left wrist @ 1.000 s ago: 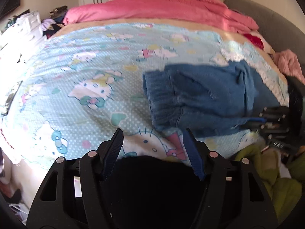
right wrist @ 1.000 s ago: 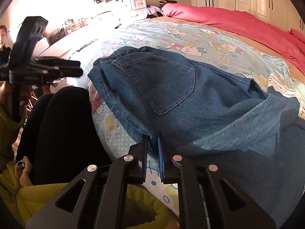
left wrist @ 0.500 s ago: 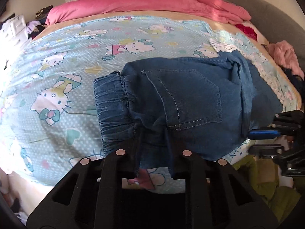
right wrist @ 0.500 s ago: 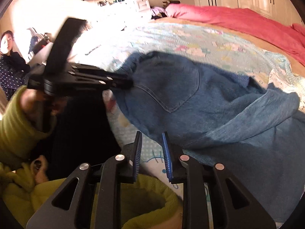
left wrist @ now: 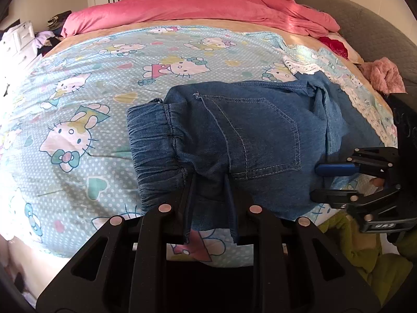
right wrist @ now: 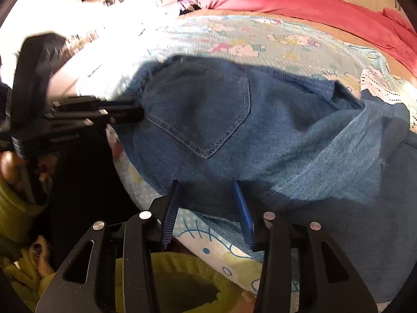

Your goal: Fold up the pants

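Observation:
Blue denim pants (left wrist: pixel 250 135) lie folded on the Hello Kitty bedsheet (left wrist: pixel 104 99) near the bed's front edge, with the elastic waistband (left wrist: pixel 153 151) to the left and a back pocket on top. My left gripper (left wrist: pixel 209 182) is shut on the pants' near edge just right of the waistband; it also shows in the right wrist view (right wrist: pixel 135 112). My right gripper (right wrist: pixel 206 190) is open, its fingers over the pants' near edge (right wrist: pixel 234 140) without holding it. It also shows in the left wrist view (left wrist: pixel 316 182).
A pink duvet (left wrist: pixel 198 5) lies across the far side of the bed. A grey headboard (left wrist: pixel 365 20) and pink cloth (left wrist: pixel 385 75) are at the right. White drawers (left wrist: pixel 20 41) stand at the left. The person's green sleeves and dark legs are at the bed's front edge.
My left gripper moved in from open over the bed edge and closed on the pants by the waistband. My right gripper let go of the pants' edge and opened.

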`<state>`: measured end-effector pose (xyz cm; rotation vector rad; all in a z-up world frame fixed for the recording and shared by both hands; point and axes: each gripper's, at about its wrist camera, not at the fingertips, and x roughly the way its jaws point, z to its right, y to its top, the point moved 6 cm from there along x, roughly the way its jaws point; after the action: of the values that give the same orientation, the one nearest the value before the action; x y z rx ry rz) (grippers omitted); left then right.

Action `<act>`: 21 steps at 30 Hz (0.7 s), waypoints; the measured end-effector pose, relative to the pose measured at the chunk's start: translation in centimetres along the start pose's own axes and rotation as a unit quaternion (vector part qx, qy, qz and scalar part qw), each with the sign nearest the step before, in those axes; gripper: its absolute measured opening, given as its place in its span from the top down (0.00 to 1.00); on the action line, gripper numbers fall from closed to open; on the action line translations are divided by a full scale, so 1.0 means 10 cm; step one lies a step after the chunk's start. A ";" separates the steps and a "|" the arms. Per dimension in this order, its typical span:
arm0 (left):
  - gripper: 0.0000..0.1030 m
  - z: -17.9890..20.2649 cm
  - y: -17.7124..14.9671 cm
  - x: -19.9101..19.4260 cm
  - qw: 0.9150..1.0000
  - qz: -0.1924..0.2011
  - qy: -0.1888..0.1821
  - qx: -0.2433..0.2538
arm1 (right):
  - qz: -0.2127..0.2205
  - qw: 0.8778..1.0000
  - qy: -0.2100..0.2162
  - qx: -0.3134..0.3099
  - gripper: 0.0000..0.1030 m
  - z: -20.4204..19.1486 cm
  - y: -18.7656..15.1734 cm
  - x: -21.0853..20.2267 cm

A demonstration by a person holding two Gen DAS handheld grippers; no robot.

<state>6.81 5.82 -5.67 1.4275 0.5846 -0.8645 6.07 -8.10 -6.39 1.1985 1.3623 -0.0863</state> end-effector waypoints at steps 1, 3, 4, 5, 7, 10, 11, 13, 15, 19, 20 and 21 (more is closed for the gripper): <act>0.84 -0.01 0.00 -0.02 1.000 0.003 -0.002 -0.005 | 0.009 1.000 0.004 0.004 0.57 0.01 0.02 -0.07; 0.84 -0.01 0.02 -0.07 1.000 0.010 0.000 -0.009 | 0.034 0.999 -0.001 0.005 0.53 0.06 0.10 -0.24; 0.84 0.00 0.03 -0.12 1.000 0.016 0.000 -0.011 | 0.044 0.999 -0.007 0.007 0.51 0.10 0.12 -0.32; 0.81 0.01 0.04 -0.16 1.000 0.021 0.000 -0.012 | 0.054 0.998 -0.015 0.011 0.47 0.16 0.15 -0.41; 0.75 0.04 0.08 -0.26 0.999 0.031 0.003 -0.012 | 0.069 0.997 -0.031 0.019 0.43 0.26 0.19 -0.54; 0.62 0.08 0.13 -0.37 0.999 0.042 0.014 -0.010 | 0.090 0.993 -0.059 0.039 0.38 0.51 0.26 -0.72; 0.59 0.10 0.15 -0.41 0.999 0.046 0.017 -0.009 | 0.096 0.992 -0.069 0.049 0.35 0.60 0.29 -0.78; 0.53 0.14 0.19 -0.47 0.999 0.053 0.013 -0.007 | 0.107 0.988 -0.084 0.067 0.35 0.76 0.35 -0.89; 0.48 0.18 0.23 -0.51 0.998 0.057 0.015 -0.005 | 0.116 0.986 -0.096 0.076 0.35 0.90 0.39 -0.96; 0.41 0.34 0.33 -0.56 0.998 0.063 0.001 0.001 | 0.125 0.980 -0.125 0.095 0.23 1.19 0.54 -1.07; 0.41 0.39 0.35 -0.55 0.998 0.063 -0.004 0.003 | 0.128 0.978 -0.130 0.100 0.21 1.25 0.58 -1.08; 0.41 0.44 0.37 -0.54 0.998 0.061 -0.010 0.006 | 0.129 0.977 -0.132 0.102 0.21 1.28 0.61 -1.10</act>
<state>5.98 2.10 1.25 1.4496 0.4729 -0.7852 15.62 -20.41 2.59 1.4710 0.9736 -0.1970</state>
